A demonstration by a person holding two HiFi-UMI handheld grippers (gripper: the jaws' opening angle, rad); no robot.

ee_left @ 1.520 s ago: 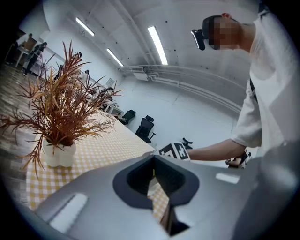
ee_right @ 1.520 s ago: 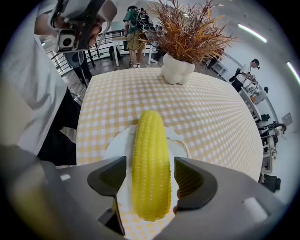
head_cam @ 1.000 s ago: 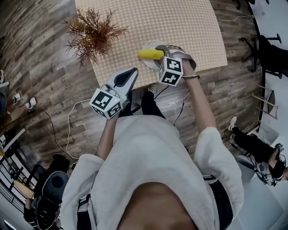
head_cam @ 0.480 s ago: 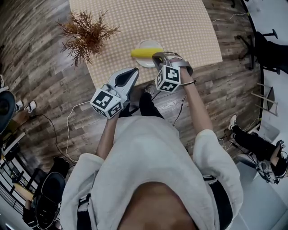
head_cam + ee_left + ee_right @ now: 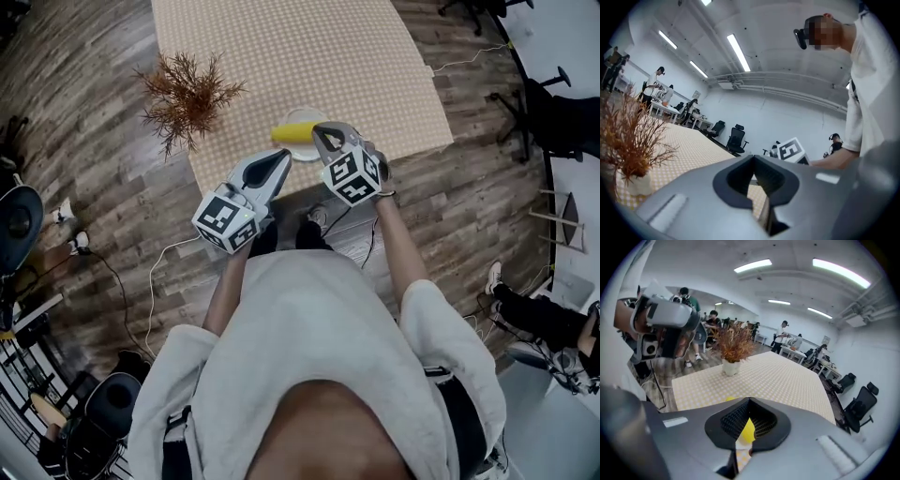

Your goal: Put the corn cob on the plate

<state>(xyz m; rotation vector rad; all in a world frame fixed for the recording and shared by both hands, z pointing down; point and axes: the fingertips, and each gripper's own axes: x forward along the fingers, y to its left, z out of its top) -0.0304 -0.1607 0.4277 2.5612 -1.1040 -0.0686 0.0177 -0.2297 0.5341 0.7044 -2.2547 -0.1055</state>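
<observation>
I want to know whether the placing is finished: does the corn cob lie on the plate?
Yes, the head view shows the yellow corn cob lying across the white plate.

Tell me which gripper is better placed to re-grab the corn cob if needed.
Right, probably. The right gripper, shut and empty, points down at the corn cob on the plate; the left gripper, also shut, aims level across the table.
</observation>
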